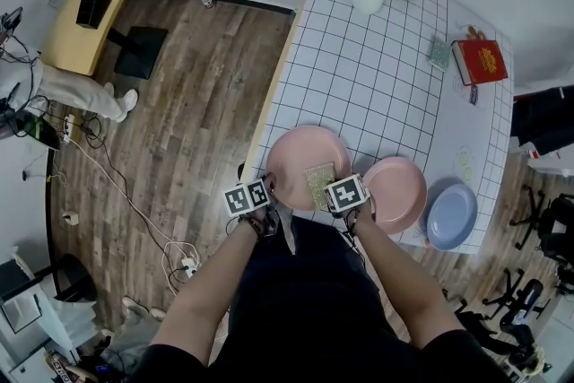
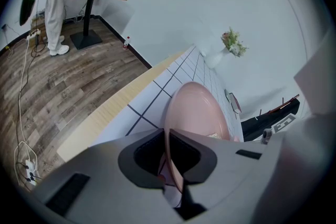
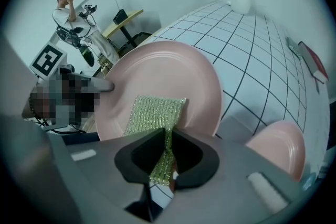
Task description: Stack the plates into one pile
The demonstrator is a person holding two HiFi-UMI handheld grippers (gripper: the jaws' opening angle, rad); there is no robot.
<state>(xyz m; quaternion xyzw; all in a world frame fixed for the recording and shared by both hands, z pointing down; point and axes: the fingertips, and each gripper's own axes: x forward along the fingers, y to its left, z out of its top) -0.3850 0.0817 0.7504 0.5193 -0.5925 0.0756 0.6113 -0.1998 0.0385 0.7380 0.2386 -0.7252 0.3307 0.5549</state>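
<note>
Both jaws clamped: left gripper (image 2: 165, 139) on rim of big pink plate (image 2: 197, 107), right gripper (image 3: 168, 136) on glittery cloth (image 3: 155, 113) lying on that plate. Plate sits at table (image 1: 377, 67) corner.

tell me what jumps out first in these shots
The big pink plate at the near edge of the table draws the eye. The left gripper is shut on its rim, and the right gripper holds a green pad over it. To its right lie a small pink plate and a blue plate, not yet stacked.
</note>
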